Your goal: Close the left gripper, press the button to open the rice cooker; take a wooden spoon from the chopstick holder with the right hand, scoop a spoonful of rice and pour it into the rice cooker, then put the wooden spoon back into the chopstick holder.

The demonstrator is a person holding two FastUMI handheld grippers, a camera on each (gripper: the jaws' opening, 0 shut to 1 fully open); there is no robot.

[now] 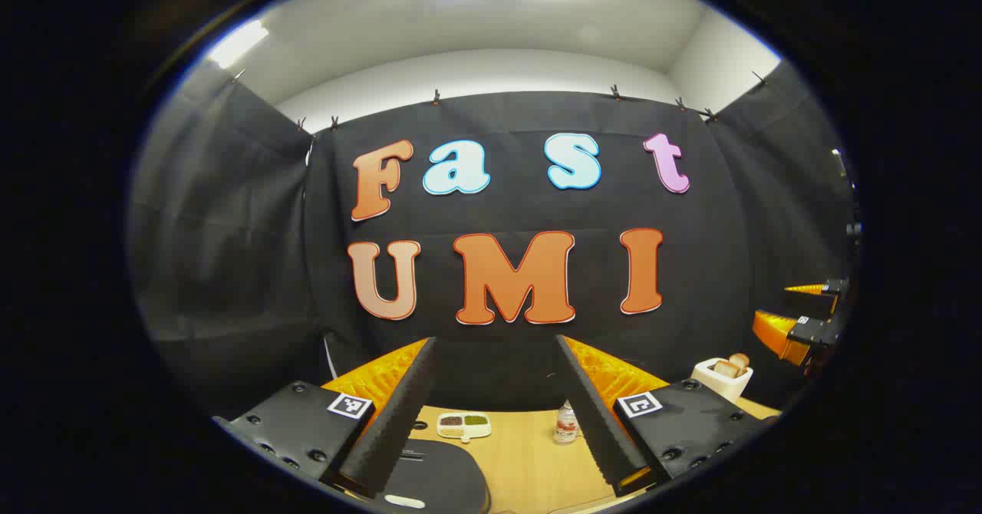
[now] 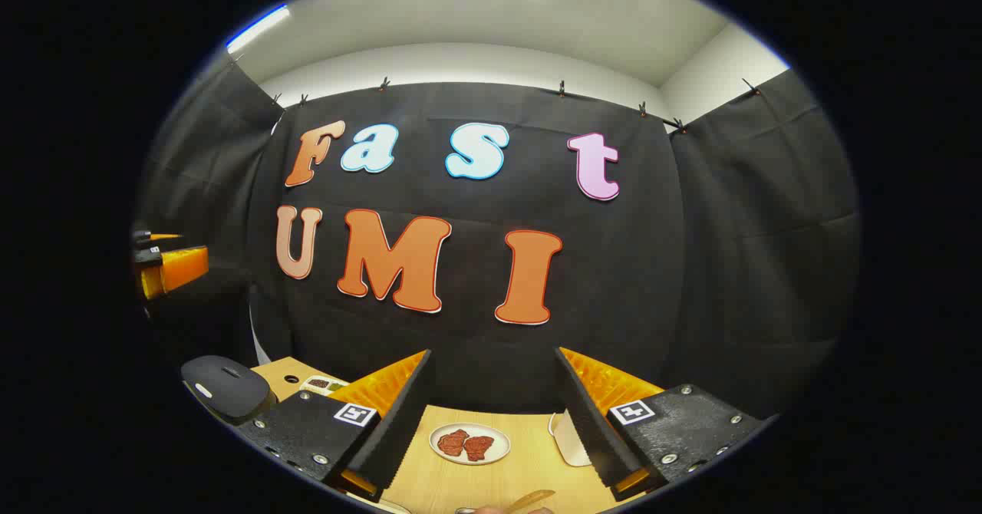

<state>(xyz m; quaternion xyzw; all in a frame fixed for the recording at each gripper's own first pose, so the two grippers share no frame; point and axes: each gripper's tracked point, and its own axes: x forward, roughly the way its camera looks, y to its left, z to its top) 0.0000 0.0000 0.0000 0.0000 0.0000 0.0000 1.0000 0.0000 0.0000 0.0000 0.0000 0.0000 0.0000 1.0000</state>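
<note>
Both tools are held up high and level, looking at the back wall, so most of the counter [image 1: 529,453] sits low in each view.

The left hand-held gripper [image 1: 495,414] has its two fingers spread wide apart with nothing between them. The task says to close it first, so it can poke the button like one blunt fingertip. That has not been done yet. The dark rice cooker [image 1: 437,476] sits at about 7 o'clock in the left gripper view, right under the left finger, with its lid down. It is close by, likely so the poke is a short reach.

Past it lies a small white dish with beans [image 1: 463,424] at 6 o'clock, and a little bottle [image 1: 565,426] just to its right. A white holder with wooden handles [image 1: 723,376] stands at 4 o'clock. This is probably the chopstick holder, on the right side so the right hand can get the spoon.

The right hand-held gripper [image 2: 491,414] is also wide open and holds nothing. Between its fingers, farther off, is a plate with two red pieces [image 2: 469,443]. A wooden tip [image 2: 531,500] peeks in at 6 o'clock; I cannot tell what it is.
</note>
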